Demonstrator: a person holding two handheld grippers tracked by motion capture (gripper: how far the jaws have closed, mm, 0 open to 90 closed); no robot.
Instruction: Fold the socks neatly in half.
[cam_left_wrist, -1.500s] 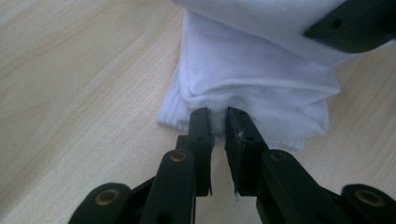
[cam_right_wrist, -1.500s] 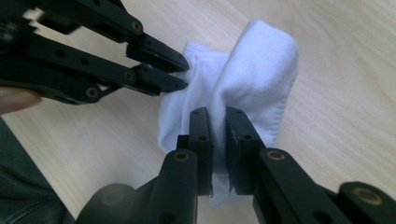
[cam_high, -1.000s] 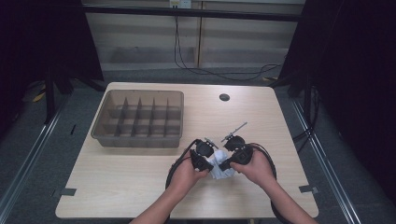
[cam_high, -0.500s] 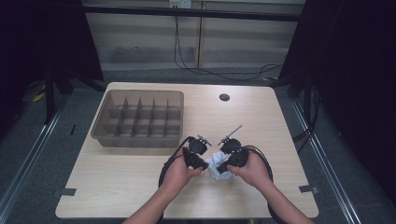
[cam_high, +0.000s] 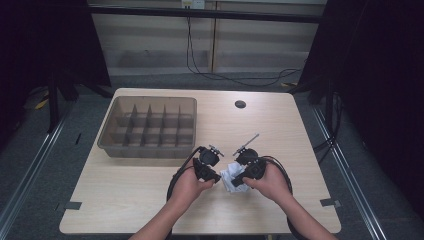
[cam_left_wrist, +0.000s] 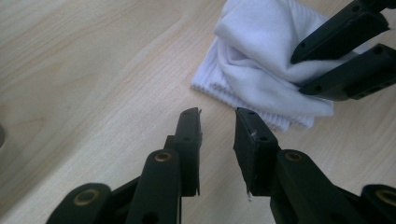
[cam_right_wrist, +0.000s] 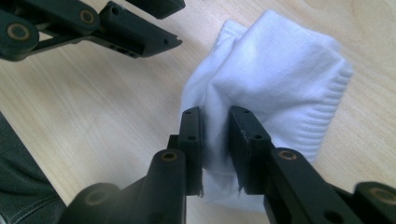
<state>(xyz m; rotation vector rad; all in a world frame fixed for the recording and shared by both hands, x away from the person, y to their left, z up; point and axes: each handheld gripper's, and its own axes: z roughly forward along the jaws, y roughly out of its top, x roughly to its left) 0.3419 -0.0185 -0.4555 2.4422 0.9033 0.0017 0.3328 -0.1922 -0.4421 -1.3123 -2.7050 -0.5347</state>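
Lying on the worktop (cam_high: 150, 200) between the two tongs: one white folded sock (cam_high: 231, 176).

Change: left tongs (cam_left_wrist: 217, 122) have just been opening and now stand narrowly parted, nothing between the pads, just short of the sock's ribbed cuff; against the earlier high views they sit slightly back from it. Right tongs (cam_right_wrist: 214, 122) have also just been opening; a fold of the sock lies between their jaws. Whether the pads press it I cannot tell.

Reading: the fold looks finished and the sock is probably being let go.

Beyond the left tongs: divided tray (cam_high: 150, 127), empty.

Obscured: in the high view, hands cover most of the sock; layering of folds unclear.
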